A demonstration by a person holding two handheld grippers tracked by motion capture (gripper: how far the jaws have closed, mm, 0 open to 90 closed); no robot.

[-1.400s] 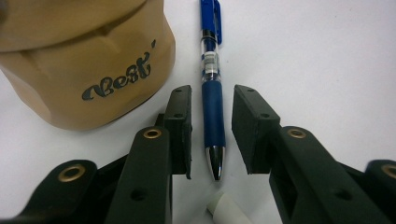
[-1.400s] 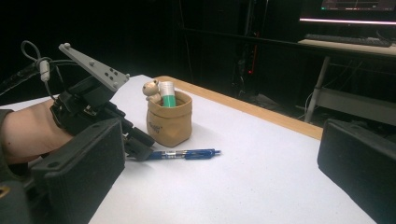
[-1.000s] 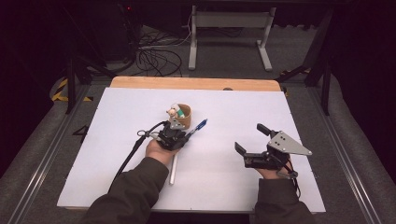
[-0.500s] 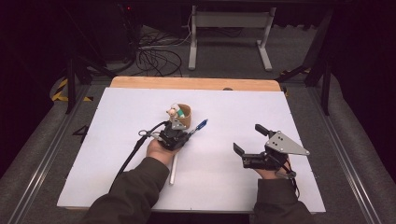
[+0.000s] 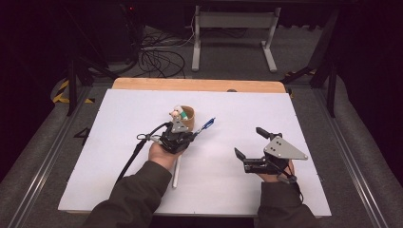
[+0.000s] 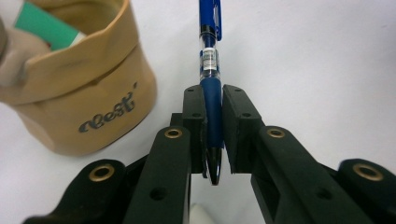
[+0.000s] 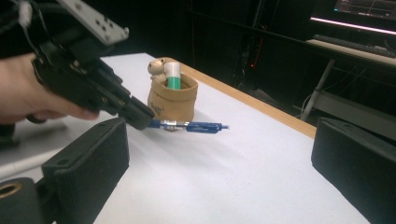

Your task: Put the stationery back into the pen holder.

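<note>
left tool (image 6: pixel 214 140): pinching blue pen (image 6: pixel 209 70) | right tool (image 7: pixel 224 154): spread | tan pouch (image 6: pixel 93 93): "clest"

My left gripper (image 5: pixel 191 139) sits left of centre on the table (image 5: pixel 237 199), and the pen (image 6: pixel 211 88) lies between its pads, pointing far and right. The pouch (image 5: pixel 185 118) stands just beyond that gripper, left of the pen. A stick (image 5: pixel 177 172) lies near my left hand. My right gripper (image 5: pixel 249 142) is well to the right.
</note>
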